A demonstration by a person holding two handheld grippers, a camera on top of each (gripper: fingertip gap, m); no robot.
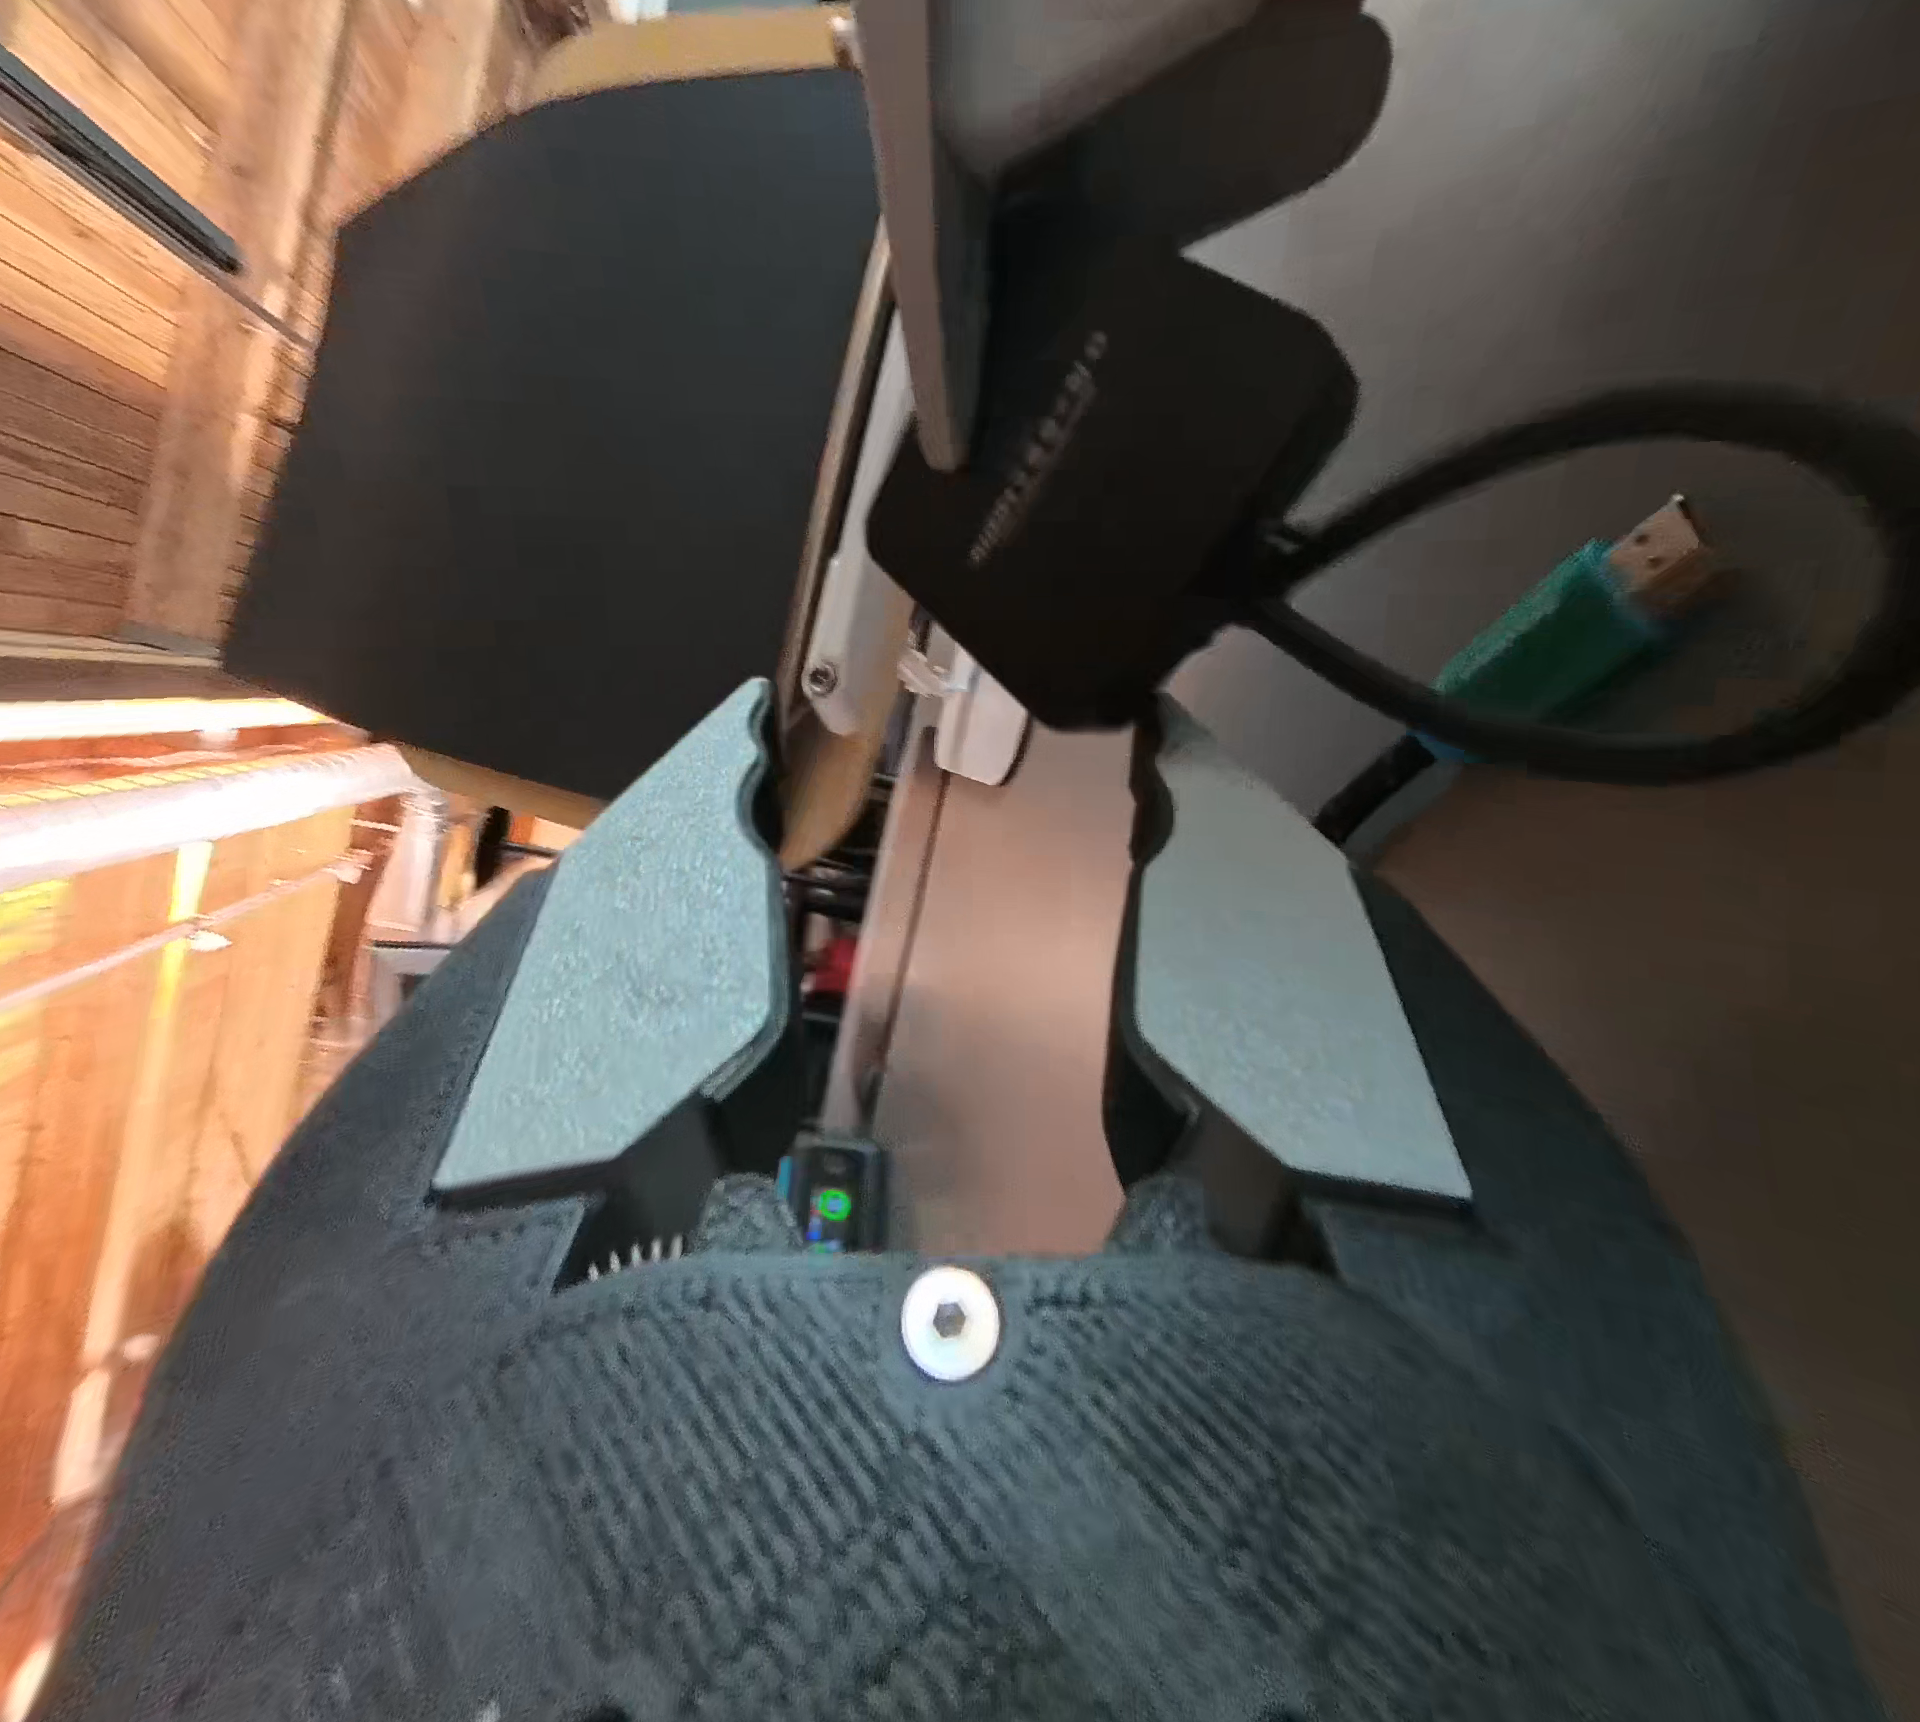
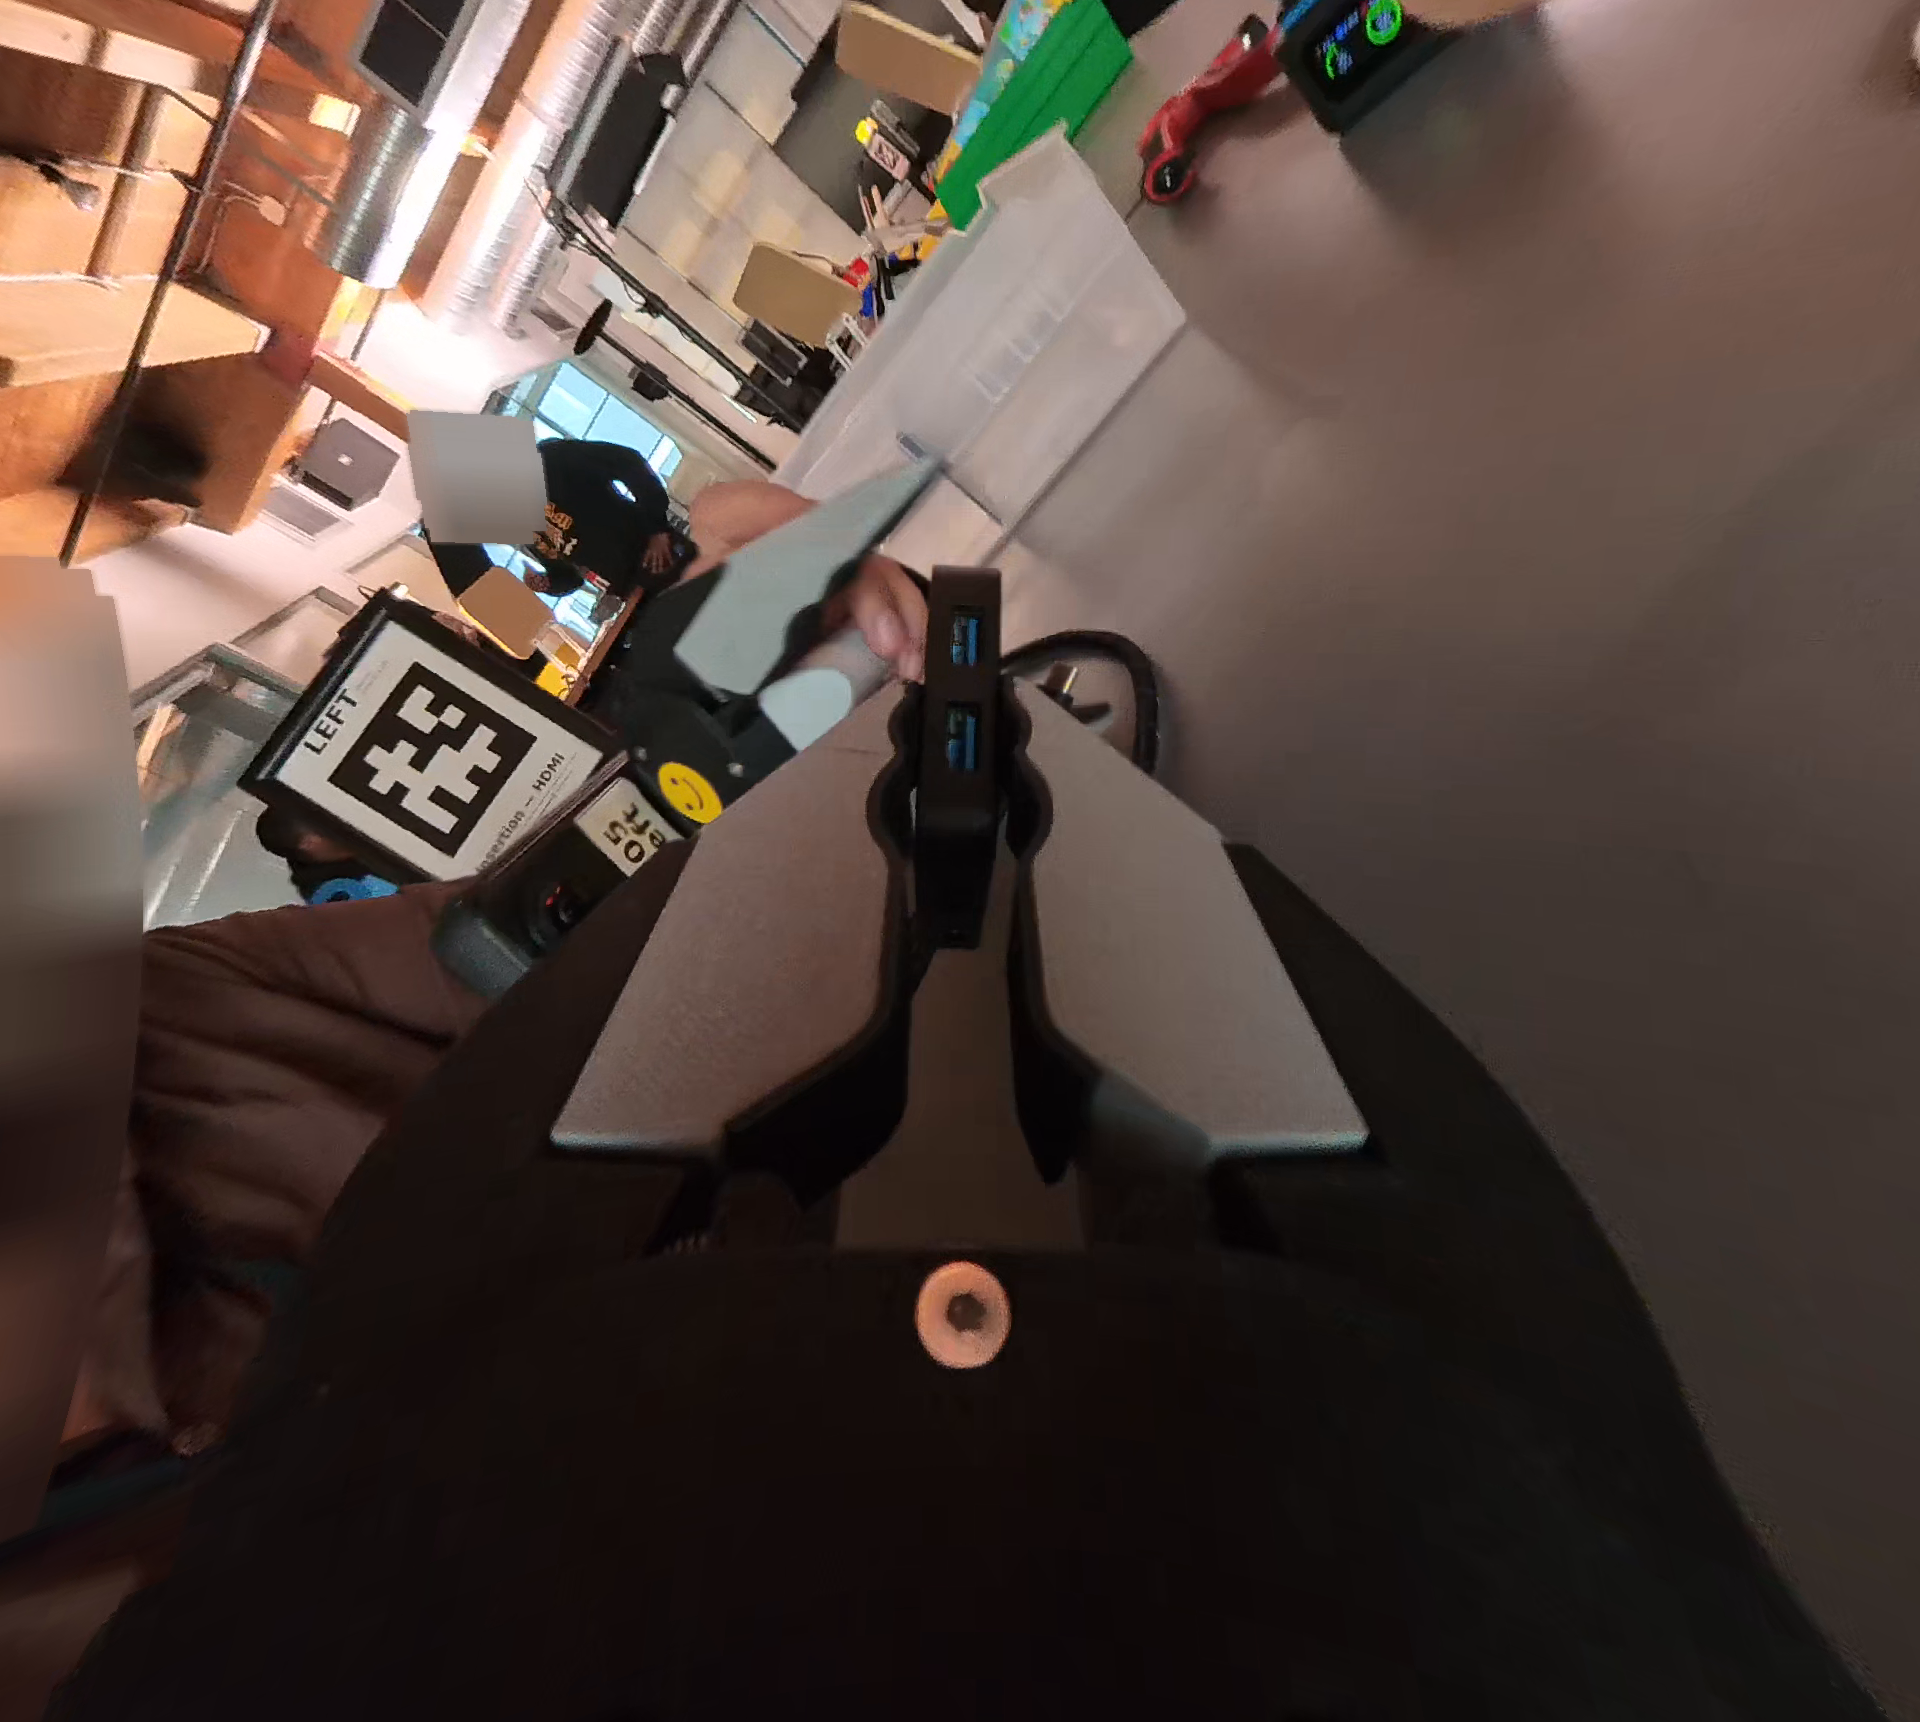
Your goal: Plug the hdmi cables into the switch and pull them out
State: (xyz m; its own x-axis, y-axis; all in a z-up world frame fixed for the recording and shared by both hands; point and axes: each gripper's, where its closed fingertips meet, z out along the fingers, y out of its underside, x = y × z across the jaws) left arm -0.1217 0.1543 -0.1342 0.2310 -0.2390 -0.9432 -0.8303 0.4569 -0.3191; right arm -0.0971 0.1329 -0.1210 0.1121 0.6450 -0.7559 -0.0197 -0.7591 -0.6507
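Left gripper [image 1: 951, 737]: nearest in left wrist view; grey pads wide apart, nothing btwn them, tips just short of switch's lower corner, not touching.
Right gripper [image 2: 958, 789]: nearest in right wrist view; jaws clamped on switch [image 2: 961, 737], tips pinching its two flat faces.
Switch, right wrist view: black slim box held edge-on, lifted off table; two blue ports on the narrow edge facing cam.
Switch, left wrist view [image 1: 1112, 477]: seen flat-side, tilted, w/ right gripper's fingers [image 1: 914, 218] reaching down onto it from top of pic.
Black cable [image 1: 1621, 737]: leaves switch's lower right side, curls in a loop over table.
HDMI plug [image 1: 1579, 623]: green/teal body, blue band, metal tip bare and apart from switch; lies on table inside the cable loop, right of switch.
Table [image 1: 1558, 1049]: grey-brown surface under both.
Marker board [image 2: 426, 747]: black-white tag on left gripper's side, left of switch in right wrist view.
Far bkgd: clear plastic bin [image 2: 1039, 342], green box [image 2: 1049, 72], red tool [image 2: 1205, 103], small lit screen [image 2: 1351, 41]; all blurry.
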